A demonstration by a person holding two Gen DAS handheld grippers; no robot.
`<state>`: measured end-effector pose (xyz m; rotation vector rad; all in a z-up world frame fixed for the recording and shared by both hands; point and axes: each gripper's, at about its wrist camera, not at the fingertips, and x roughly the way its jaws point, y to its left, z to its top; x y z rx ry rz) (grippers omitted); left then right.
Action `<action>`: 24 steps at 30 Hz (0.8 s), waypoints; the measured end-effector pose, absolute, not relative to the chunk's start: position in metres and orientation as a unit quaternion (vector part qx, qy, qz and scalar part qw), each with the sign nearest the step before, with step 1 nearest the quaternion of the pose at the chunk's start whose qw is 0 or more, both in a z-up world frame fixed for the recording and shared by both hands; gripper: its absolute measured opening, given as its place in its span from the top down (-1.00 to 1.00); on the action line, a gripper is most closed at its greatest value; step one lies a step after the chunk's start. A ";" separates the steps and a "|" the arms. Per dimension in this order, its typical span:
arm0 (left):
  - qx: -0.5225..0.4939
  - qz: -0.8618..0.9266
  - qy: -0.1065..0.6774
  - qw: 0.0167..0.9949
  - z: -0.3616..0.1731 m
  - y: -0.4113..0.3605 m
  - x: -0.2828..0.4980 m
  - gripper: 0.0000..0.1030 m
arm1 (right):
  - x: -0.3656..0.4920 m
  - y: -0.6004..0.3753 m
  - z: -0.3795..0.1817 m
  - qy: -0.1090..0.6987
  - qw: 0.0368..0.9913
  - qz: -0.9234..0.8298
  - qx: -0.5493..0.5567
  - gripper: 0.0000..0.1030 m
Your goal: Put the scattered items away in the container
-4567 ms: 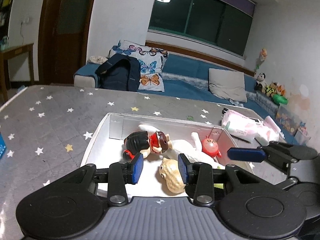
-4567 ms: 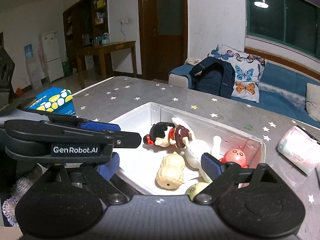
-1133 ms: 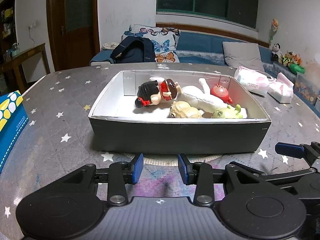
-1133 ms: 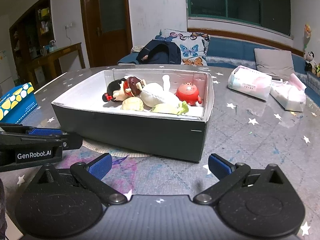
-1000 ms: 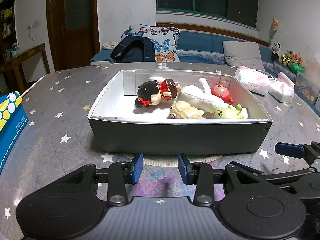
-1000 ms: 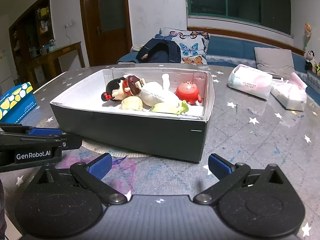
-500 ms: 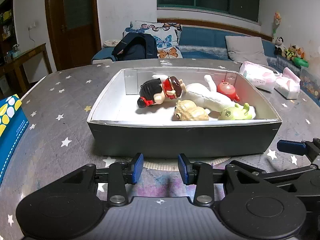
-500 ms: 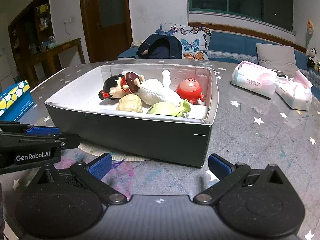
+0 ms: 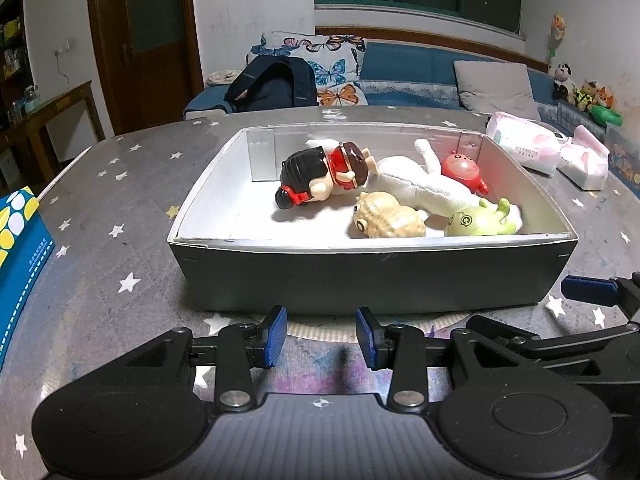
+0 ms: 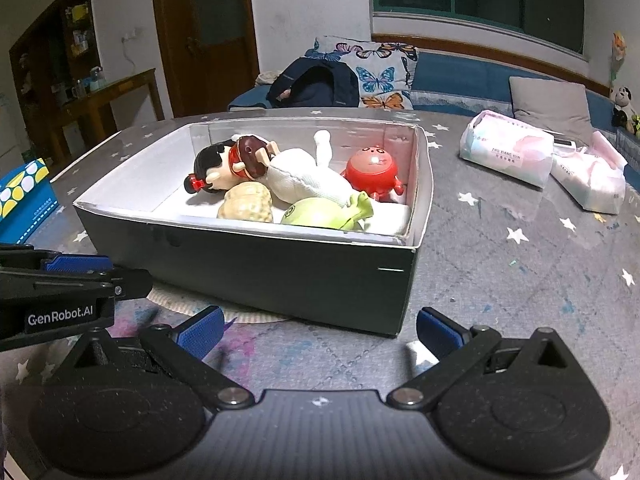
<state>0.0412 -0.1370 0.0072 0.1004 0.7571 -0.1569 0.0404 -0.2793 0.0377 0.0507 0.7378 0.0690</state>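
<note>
A dark box with a white inside stands on the starred table; it also shows in the right wrist view. In it lie a black-haired doll, a white plush, a red round toy, a tan shell-like toy and a green toy. My left gripper is partly open and empty, just in front of the box's near wall. My right gripper is wide open and empty, in front of the box's near right corner.
Two tissue packs lie right of the box. A blue and yellow box stands at the left table edge. A round mat lies under the box. A sofa with pillows sits behind the table.
Both grippers have pulled back from over the box to low in front of it, then edged slightly closer. Jaw openings are unchanged.
</note>
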 end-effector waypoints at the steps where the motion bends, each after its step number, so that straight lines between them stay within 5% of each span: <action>1: 0.050 -0.077 0.370 0.925 0.007 -0.137 0.042 0.22 | 0.041 -0.279 0.037 0.361 0.931 0.034 0.025 -1.00; 24: 0.067 -0.074 0.377 0.921 0.004 -0.143 0.048 0.22 | 0.051 -0.278 0.035 0.374 0.927 0.036 0.015 -1.00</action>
